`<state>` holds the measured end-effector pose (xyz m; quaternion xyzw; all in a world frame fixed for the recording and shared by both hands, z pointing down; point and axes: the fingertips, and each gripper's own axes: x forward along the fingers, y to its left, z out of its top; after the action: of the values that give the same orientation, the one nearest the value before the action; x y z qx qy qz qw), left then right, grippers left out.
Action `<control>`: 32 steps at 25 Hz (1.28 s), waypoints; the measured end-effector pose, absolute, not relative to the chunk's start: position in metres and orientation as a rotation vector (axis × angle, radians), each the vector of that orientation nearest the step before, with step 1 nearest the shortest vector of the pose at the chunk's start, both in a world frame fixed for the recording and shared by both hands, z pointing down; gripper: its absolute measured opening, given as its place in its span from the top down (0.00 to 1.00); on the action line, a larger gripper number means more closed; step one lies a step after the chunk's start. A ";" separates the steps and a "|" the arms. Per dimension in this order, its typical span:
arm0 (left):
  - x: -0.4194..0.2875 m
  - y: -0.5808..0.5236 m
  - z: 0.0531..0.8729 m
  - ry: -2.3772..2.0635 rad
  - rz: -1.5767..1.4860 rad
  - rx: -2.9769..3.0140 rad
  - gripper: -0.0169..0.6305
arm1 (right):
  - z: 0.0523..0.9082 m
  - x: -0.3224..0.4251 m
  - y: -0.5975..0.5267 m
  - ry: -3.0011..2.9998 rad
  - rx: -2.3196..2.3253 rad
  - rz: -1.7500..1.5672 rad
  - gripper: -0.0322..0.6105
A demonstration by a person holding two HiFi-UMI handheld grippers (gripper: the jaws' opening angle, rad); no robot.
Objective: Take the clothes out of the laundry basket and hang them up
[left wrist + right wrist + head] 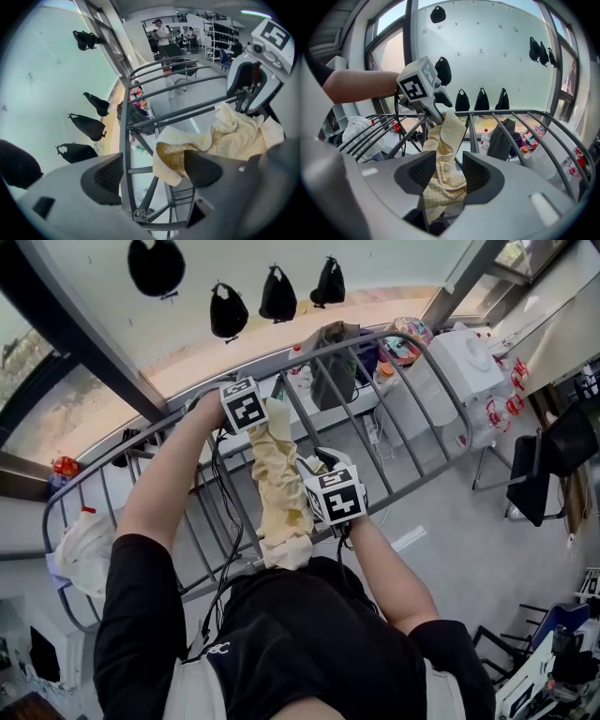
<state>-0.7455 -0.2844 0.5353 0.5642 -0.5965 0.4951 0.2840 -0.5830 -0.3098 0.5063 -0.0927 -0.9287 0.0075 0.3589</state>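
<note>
A yellow waffle cloth (279, 486) hangs over a bar of the grey drying rack (427, 351), between my two grippers. In the left gripper view my left gripper (154, 171) is open wide. The rack's frame bar (124, 154) runs between its jaws, and the cloth's (220, 136) folded end lies against the right-hand jaw without being pinched. Its marker cube (246, 404) sits at the cloth's upper end. My right gripper (449, 171), with its cube (335, 495) at the cloth's lower end, is shut on the cloth (443, 154).
A dark garment (333, 371) hangs on the rack's far side and a white cloth (84, 549) on its left end. Black bags (228, 310) hang on the glass wall behind. A white appliance (469, 362) and a black chair (539, 474) stand at the right.
</note>
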 end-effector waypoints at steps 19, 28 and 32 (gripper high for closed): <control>-0.730 -0.207 0.384 -2.610 0.065 1.424 0.96 | 0.419 -0.591 -0.297 -2.840 -0.251 0.114 0.93; -0.654 -0.113 0.294 -3.024 -0.016 1.149 0.96 | 0.341 -0.596 -0.277 -3.075 -0.341 0.047 0.93; -0.633 -0.086 0.274 -3.077 -0.020 1.042 0.96 | 0.309 -0.589 -0.264 -3.142 -0.386 0.037 0.93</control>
<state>-0.6334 -0.0864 0.2736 0.3203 -0.9458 -0.0061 -0.0537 -0.5886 -0.2643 0.3092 -0.1220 -0.9924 0.0118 -0.0120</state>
